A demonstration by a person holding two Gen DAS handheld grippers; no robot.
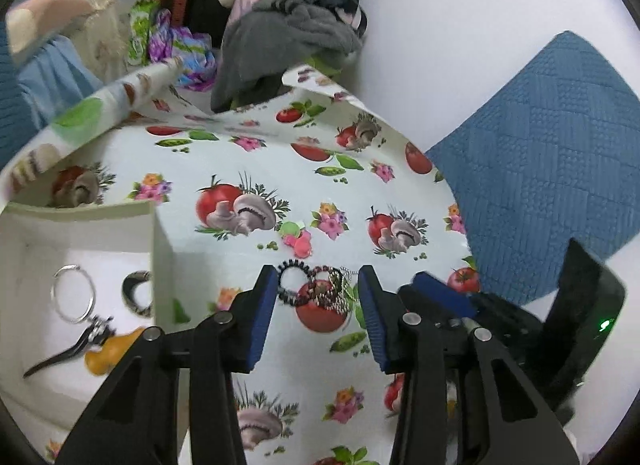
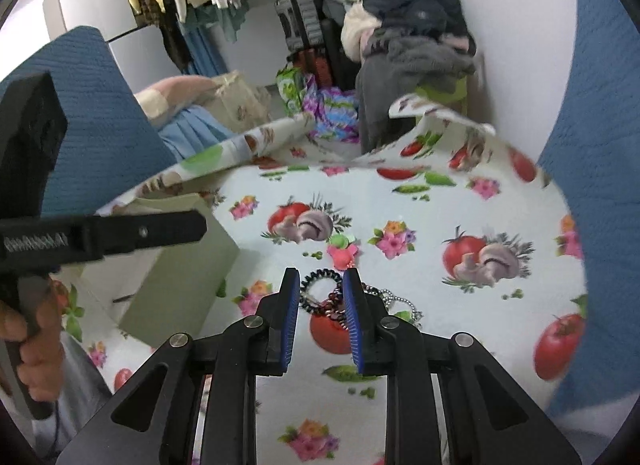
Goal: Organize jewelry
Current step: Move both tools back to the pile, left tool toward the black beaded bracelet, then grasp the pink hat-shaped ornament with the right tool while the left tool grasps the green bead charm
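closing in on the tangle of bracelets and chain (image 2: 340, 301) on the printed cloth (image 2: 420, 221) beside the white box (image 1: 80, 233) — our left gripper (image 1: 318, 285) half open and empty, right gripper (image 2: 320, 285) narrow, gripping nothing — we next pinch one strand.

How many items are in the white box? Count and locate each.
4: a thin silver ring, a dark bangle, a metal clip and a yellow piece. The wall may hide more.
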